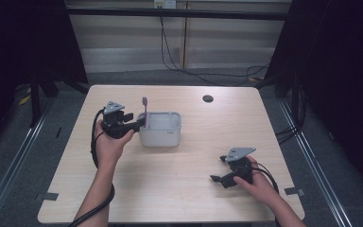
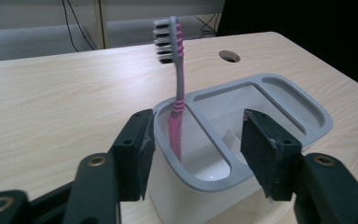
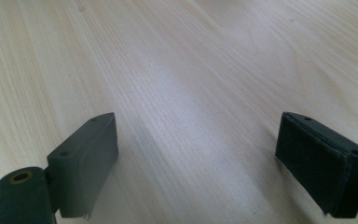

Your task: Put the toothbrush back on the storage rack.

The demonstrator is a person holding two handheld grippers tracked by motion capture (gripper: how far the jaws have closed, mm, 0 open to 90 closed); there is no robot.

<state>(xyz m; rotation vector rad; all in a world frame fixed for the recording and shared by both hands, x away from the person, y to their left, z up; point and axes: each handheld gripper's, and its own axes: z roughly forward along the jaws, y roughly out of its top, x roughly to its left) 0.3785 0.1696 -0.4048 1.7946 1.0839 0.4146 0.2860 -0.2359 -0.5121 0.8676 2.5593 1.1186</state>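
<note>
Pale wood-grain worktop (image 1: 179, 175), rounded corners, one round cable hole (image 1: 208, 98) near the far edge; dark curtains at both sides, loose cables on the grey floor behind.

Item 1: grey holder (image 1: 160, 128), rectangular, rounded rim, divided into compartments. It stands left of the worktop's centre. The left gripper view shows a narrow end compartment and larger ones beyond it.

Item 2: pink toothbrush (image 2: 177, 98), grey neck, bristles up. It stands handle-down in the narrow end compartment, leaning against the rim and rising well above it.

Item 3: left tongs (image 2: 196, 149), held in the person's left hand (image 1: 108, 146). Jaws apart, straddling the near end of the holder, one pad outside the wall and one over the interior; neither touches the toothbrush.

Item 4: right tongs (image 3: 196, 154), held in the right hand (image 1: 260, 182) low over bare worktop at the near right, well apart from the holder. Jaws wide apart, nothing between them.

Status: judged near completion. The toothbrush is already seated in the holder and released; what seems left is to draw the left tongs clear.

Not determinable: the toothbrush's lower end, hidden inside the compartment; the holder's base in the left gripper view, cut off by the jaws; whether the left pad touches the holder's wall; contents of the far compartments, if any.
</note>
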